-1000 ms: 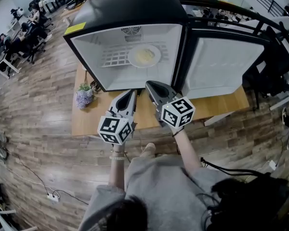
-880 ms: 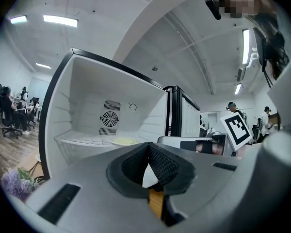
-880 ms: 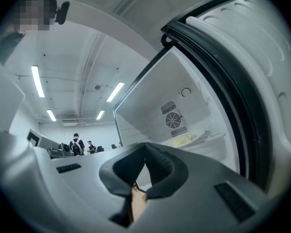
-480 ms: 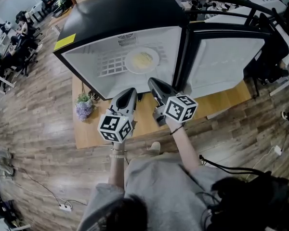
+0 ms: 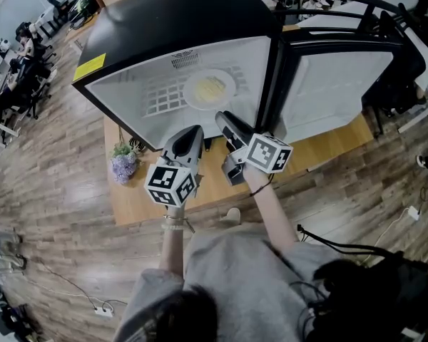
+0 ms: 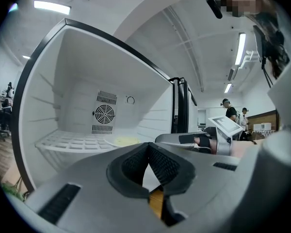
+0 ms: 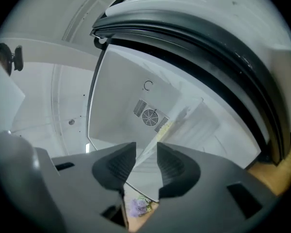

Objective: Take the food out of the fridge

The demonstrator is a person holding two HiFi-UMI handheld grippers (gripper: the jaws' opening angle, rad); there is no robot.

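Wooden table [image 5: 321, 152] carries the fridge [image 5: 185, 20], its door [image 5: 335, 84] swung wide for access. Plate of food [image 5: 209, 89] sits on the wire shelf [image 5: 157, 95], toward its right edge. Right gripper [image 5: 225, 118] faces the opening, its jaws parting and empty, likely preparing for the rim. Left gripper [image 5: 192, 131] is closed and empty, idle alongside.

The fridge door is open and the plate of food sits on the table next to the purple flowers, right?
No. The door is open, but the plate of food sits on the wire shelf inside the fridge; the head view shows it.
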